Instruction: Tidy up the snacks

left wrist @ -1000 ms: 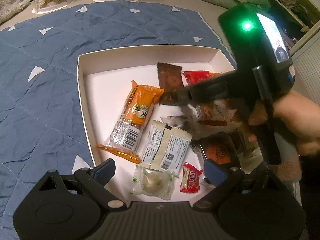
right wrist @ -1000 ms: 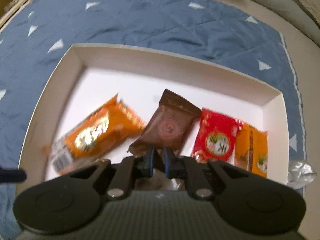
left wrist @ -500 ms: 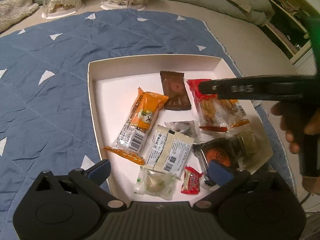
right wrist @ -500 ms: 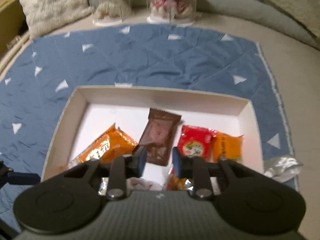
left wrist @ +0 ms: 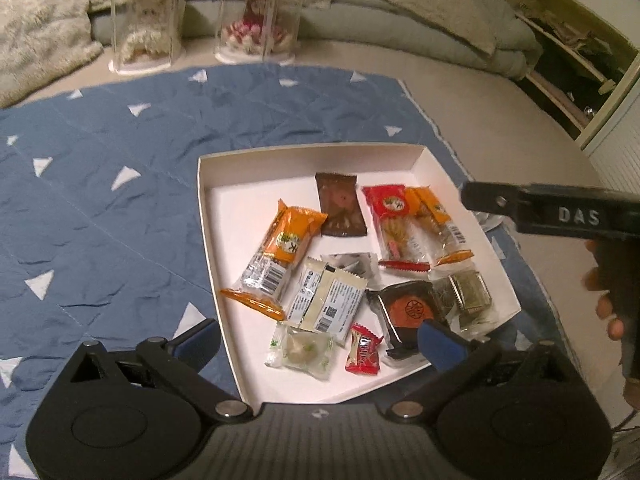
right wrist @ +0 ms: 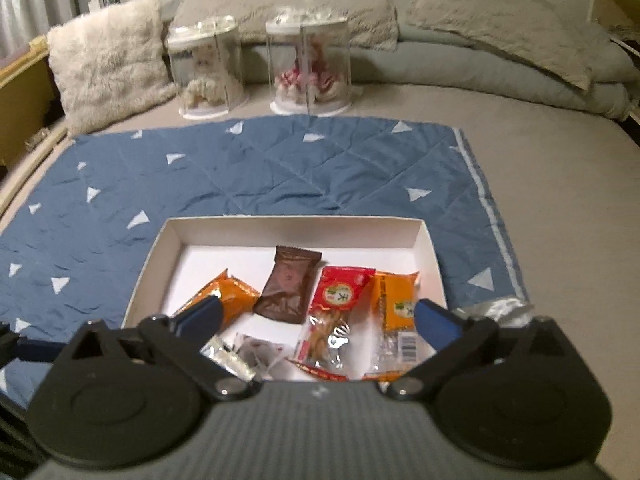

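Note:
A white shallow box [left wrist: 304, 162] sits on a blue quilted mat and holds several wrapped snacks. Among them are a brown packet [left wrist: 340, 210], an orange bar [left wrist: 280, 252], a red packet [left wrist: 394, 226] and a small red candy [left wrist: 362, 354]. My left gripper [left wrist: 320, 340] is open and empty over the box's near edge. My right gripper [right wrist: 316, 314] is open and empty, raised above the box's near side. The box [right wrist: 296, 230], the brown packet [right wrist: 290, 290] and the red packet [right wrist: 340, 296] show in the right wrist view. The right tool's body [left wrist: 560, 216] shows at the right.
The blue mat [left wrist: 100, 208] lies on a beige bed. Two clear display cases [right wrist: 206, 66] [right wrist: 308, 64] stand behind the mat. Pillows [right wrist: 104, 60] line the back. A crumpled silver wrapper [right wrist: 496, 306] lies on the mat right of the box.
My right gripper let go of the brown packet, opened wide and pulled back and up from the box. My left gripper also drew back, still open.

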Demonstrator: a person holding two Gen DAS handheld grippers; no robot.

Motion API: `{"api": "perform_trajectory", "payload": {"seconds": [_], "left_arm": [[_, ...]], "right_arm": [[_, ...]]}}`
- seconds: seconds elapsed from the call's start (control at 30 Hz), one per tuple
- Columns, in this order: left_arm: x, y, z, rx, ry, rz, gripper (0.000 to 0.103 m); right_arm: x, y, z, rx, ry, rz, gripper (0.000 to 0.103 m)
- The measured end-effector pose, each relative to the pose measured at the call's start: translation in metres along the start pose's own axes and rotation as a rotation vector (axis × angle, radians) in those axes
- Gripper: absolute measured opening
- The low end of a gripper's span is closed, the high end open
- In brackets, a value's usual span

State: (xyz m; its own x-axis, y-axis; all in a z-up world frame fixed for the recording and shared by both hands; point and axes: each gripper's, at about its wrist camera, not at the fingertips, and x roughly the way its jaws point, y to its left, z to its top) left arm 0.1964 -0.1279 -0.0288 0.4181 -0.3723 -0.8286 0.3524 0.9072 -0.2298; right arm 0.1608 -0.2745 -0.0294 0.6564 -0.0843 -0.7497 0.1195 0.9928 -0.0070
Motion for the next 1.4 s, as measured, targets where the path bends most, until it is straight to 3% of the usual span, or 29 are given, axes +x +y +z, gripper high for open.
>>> {"api": "perform_trajectory", "payload": {"seconds": [0.27,0.67,0.87,1.07,1.4], "left_arm": [[-0.040,-0.013,-0.014,0.015,-0.101,0.054,0.103],[-0.123,-0.037,-0.051,-0.051,-0.330,0.155,0.103],[-0.148,-0.055,-0.079,0.038,-0.417,0.255,0.103],[-0.160,-0.055,-0.104,0.055,-0.480,0.293,0.103],[-0.154,-0.042,-0.139,0.012,-0.478,0.280,0.103]], "right_arm": [[-0.060,-0.022,-0.020,0.033,-0.094,0.008,0.102],[-0.155,-0.033,-0.077,0.008,-0.272,-0.012,0.102],[-0.195,-0.027,-0.102,-0.018,-0.369,-0.008,0.102],[-0.210,-0.016,-0.124,-0.026,-0.385,-0.010,0.102],[-0.199,-0.012,-0.153,-0.033,-0.392,-0.032,0.102]]}}
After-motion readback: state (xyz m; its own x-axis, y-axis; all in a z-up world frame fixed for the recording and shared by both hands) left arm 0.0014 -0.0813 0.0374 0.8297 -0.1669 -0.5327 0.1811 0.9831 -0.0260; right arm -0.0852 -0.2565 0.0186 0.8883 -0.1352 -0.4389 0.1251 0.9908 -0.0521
